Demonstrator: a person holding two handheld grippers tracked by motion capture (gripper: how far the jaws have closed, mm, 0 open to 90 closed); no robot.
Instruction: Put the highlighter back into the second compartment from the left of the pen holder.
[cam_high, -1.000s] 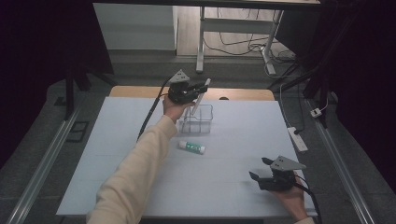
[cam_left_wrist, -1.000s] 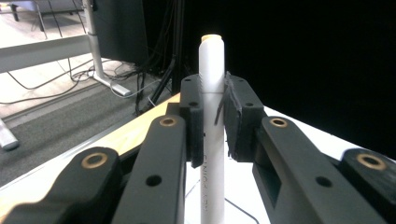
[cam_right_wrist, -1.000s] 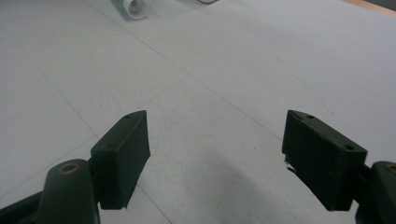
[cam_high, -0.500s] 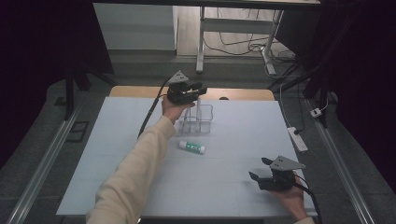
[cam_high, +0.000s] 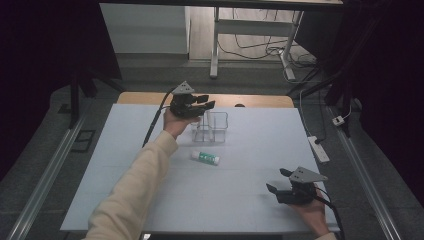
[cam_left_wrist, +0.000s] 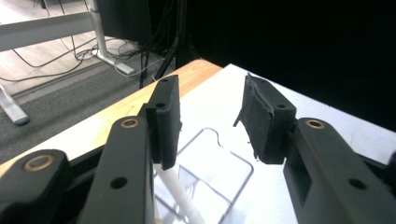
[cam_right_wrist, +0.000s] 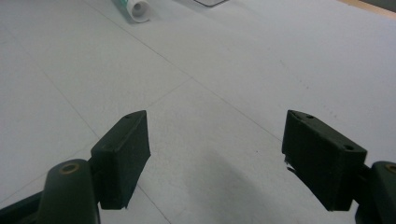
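The left gripper (cam_high: 206, 104) has just been opening its fingers above the clear 2-compartment organizer (cam_high: 212, 127) at the table's (cam_high: 125, 170) far side, where a thin white stick (cam_left_wrist: 180, 198) stands. The organizer looks light, rigid and slippery; grip a wall. The right gripper's (cam_high: 278, 181) fingers are open, empty.

white rod (cam_left_wrist: 180, 196) part hidden behind the jaw, tube (cam_right_wrist: 136, 8) cut by the top edge (label unreadable)

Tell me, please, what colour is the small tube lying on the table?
The small tube is white with green markings and a white cap, clearest in the high view.
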